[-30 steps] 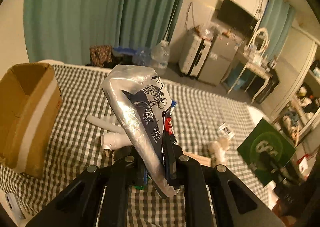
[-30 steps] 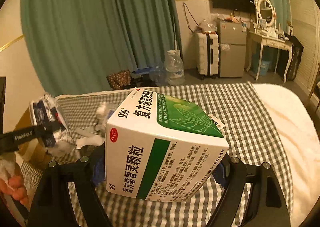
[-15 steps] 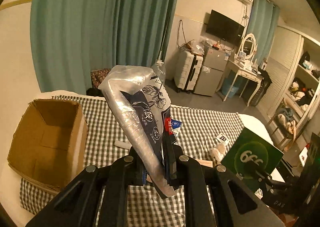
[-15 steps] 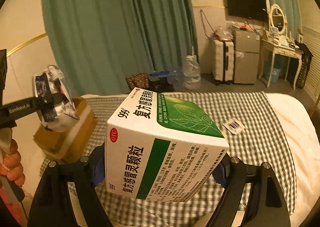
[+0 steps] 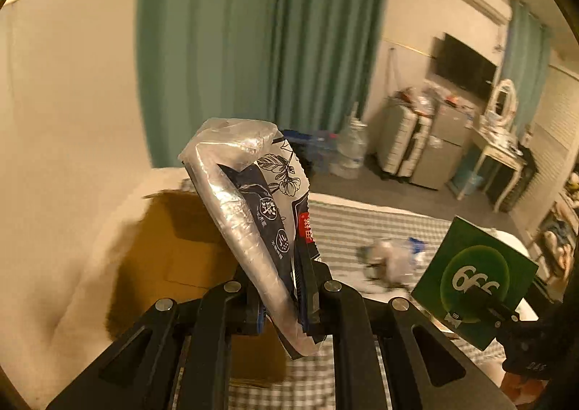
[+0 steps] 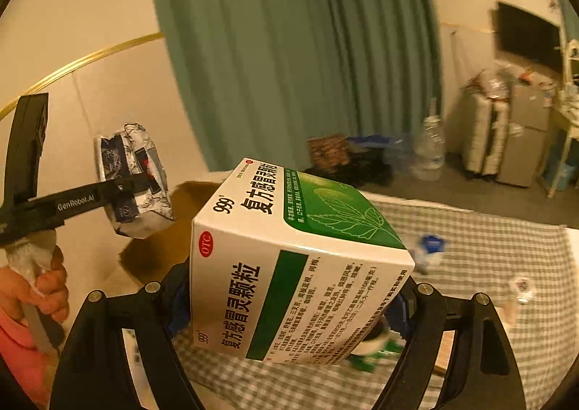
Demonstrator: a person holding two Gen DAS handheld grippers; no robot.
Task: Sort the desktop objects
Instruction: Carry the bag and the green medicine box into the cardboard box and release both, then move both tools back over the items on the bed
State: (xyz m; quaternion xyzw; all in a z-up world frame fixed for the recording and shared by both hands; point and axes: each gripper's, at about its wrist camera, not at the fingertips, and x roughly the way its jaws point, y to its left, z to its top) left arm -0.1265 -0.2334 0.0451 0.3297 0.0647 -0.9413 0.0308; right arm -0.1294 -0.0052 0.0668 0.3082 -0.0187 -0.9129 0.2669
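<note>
The crinkled silver-and-navy plastic packet with flower print (image 5: 253,214) is up in the air, pinched between the fingers of the left gripper (image 5: 286,305), right above the open brown cardboard box (image 5: 173,247). The right gripper (image 6: 293,305) is clamped on the white-and-green cardboard medicine box marked 999 (image 6: 289,265), also held aloft, just beside that brown box. From the right wrist view, the person's left hand (image 6: 39,287) grips the black handle. Below lies the green-and-white checked cloth (image 6: 488,265) with a blurred blue-and-white wrapper (image 6: 430,245) on it. Teal curtains (image 6: 289,48) hang behind.
</note>
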